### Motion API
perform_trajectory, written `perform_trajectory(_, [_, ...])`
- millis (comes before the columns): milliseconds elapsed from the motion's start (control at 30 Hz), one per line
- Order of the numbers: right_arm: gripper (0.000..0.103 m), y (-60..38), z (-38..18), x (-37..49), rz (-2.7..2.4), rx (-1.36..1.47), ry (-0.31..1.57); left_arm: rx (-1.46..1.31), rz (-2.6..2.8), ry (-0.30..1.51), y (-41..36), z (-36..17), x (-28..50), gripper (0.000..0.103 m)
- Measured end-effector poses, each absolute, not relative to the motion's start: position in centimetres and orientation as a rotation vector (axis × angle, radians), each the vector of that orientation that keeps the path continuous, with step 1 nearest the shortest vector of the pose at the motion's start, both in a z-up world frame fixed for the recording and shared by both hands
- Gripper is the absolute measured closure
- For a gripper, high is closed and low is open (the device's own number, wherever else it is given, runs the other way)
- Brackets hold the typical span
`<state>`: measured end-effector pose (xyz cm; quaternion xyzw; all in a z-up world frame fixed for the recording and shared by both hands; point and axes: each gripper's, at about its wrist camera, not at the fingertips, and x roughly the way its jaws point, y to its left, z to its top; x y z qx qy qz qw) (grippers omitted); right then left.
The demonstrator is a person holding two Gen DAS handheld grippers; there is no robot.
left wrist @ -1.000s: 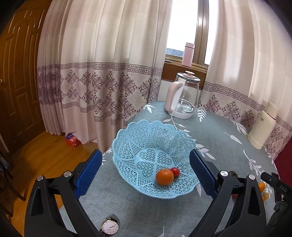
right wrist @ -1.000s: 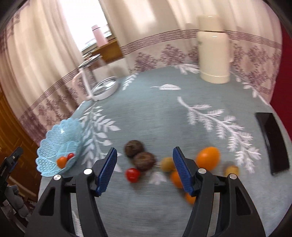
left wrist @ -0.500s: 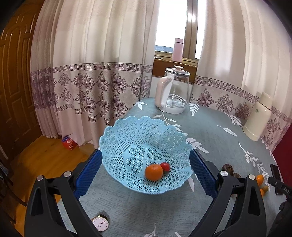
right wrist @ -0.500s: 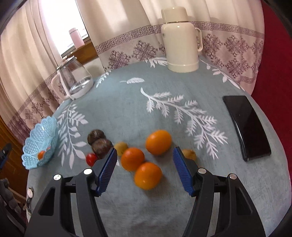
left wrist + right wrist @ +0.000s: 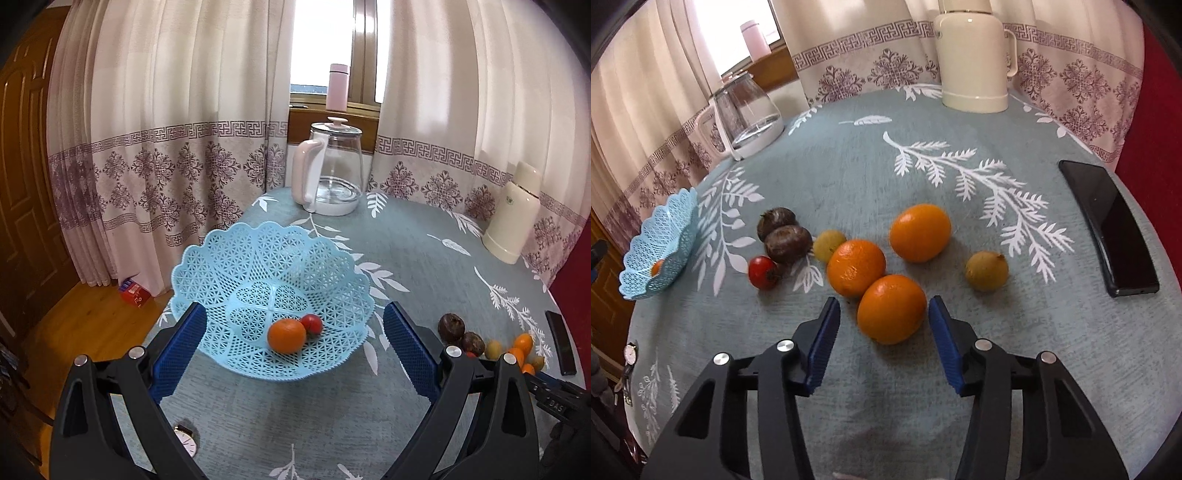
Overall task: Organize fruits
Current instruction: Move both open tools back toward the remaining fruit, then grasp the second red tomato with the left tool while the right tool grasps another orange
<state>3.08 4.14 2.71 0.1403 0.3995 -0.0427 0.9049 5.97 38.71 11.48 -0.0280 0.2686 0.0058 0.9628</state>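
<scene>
Window [image 5: 321,40] glare; soft daylight, fisheye-warped edges, perhaps blurred.

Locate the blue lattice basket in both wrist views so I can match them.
Left wrist: the blue lattice basket sits centre frame, between the open fingers, holding an orange and a small red fruit.
Right wrist: the basket sits at the far left table edge.
Shared landmark: the glass kettle.
</scene>
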Motion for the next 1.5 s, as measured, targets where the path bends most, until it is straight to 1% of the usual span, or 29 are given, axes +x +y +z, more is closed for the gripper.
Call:
perform_trajectory(167, [0.058, 4.0, 1.9, 4.1, -0.084, 0.279, 0.848, -0.038, -0.003, 0.562, 37.6, 10.9, 6.0, 0.005])
perform_trajectory(267, [0.062, 3.9, 1.7, 4.3, -0.082, 0.274, 0.851, -0.04, -0.014, 0.581, 36.9, 10.5, 6.2, 0.005])
perform_trajectory(533, [0.062, 3.2, 1.8, 3.7, -0.054, 0.3, 0.838, -0.007, -0.053, 0.62, 34.4, 9.3, 6.7, 0.005])
perform_trajectory(1267, [0.062, 0.2, 2.3, 1.9, -0.042, 0.351, 0.76, 0.107, -0.308, 0.762, 22.9, 4.6, 9.0, 0.005])
perform_trajectory(1367, [0.062, 0.4, 2.3, 1.8, -0.033, 0.346, 0.757, 0.115, -0.332, 0.781, 22.0, 4.0, 9.4, 0.008])
perform_trajectory(1500, [0.062, 0.5, 2.3, 1.7, -0.022, 0.341, 0.752, 0.115, -0.349, 0.809, 21.3, 3.3, 10.1, 0.017])
